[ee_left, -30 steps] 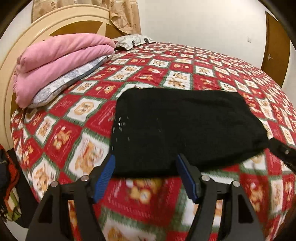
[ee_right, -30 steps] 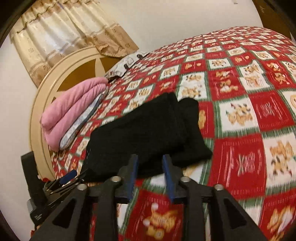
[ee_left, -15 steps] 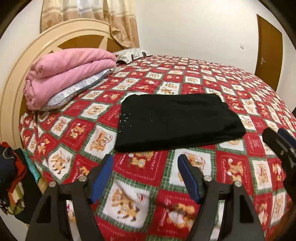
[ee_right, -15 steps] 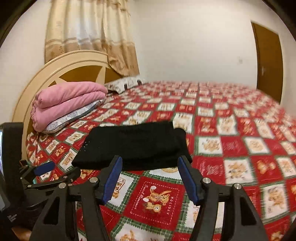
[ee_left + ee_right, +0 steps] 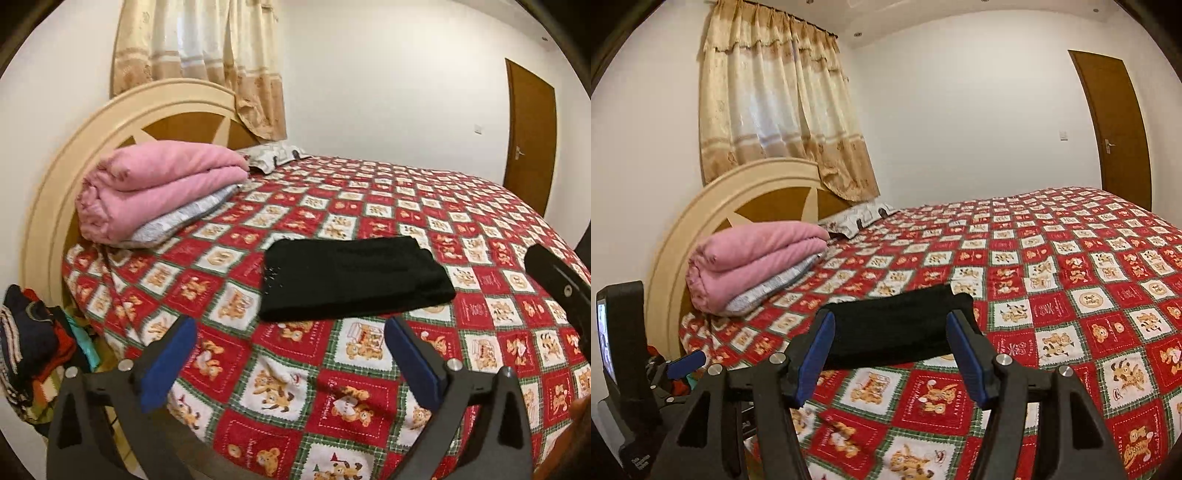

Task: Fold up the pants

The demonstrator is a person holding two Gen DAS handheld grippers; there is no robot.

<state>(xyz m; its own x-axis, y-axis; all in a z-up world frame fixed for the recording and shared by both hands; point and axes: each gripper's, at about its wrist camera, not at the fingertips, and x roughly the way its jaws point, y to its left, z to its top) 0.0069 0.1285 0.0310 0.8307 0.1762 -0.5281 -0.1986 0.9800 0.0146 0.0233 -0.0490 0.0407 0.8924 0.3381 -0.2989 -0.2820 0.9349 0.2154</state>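
Bed (image 5: 369, 413) fills most of both views, covered in a red, green and white checked quilt with bear prints. Cream round headboard (image 5: 122, 122) at the far left; beige curtain (image 5: 775, 103) above it; brown door (image 5: 1115, 122) at the far right.

Pink blanket (image 5: 162, 188), folded and stacked on a grey-white layer, sits at the far left of the bed by the headboard. A patterned pillow (image 5: 273, 155) lies just beyond it. A heap of mixed clothes (image 5: 26, 354) hangs off the near left, beside the bed.

Pants (image 5: 351, 277): black, lying flat on the quilt in a compact rectangle, middle of the bed toward the near edge. Edges look roughly square; the right end shows stacked layers. Judged folded, or nearly so.

Left gripper (image 5: 291, 362): blue-padded fingers spread wide, nothing between them, held clear of the pants on the near side. Right gripper (image 5: 892, 354): fingers likewise wide apart and empty; the pants show in the gap between them but farther off, with no contact.

Step in hand reads as release and inspection. To do it well: keep both grippers off the cloth so the bundle is not dragged. If a layer on the right end sits proud, pinch only that edge, lift slightly, and lay it flush rather than pushing across the quilt, which could bunch.
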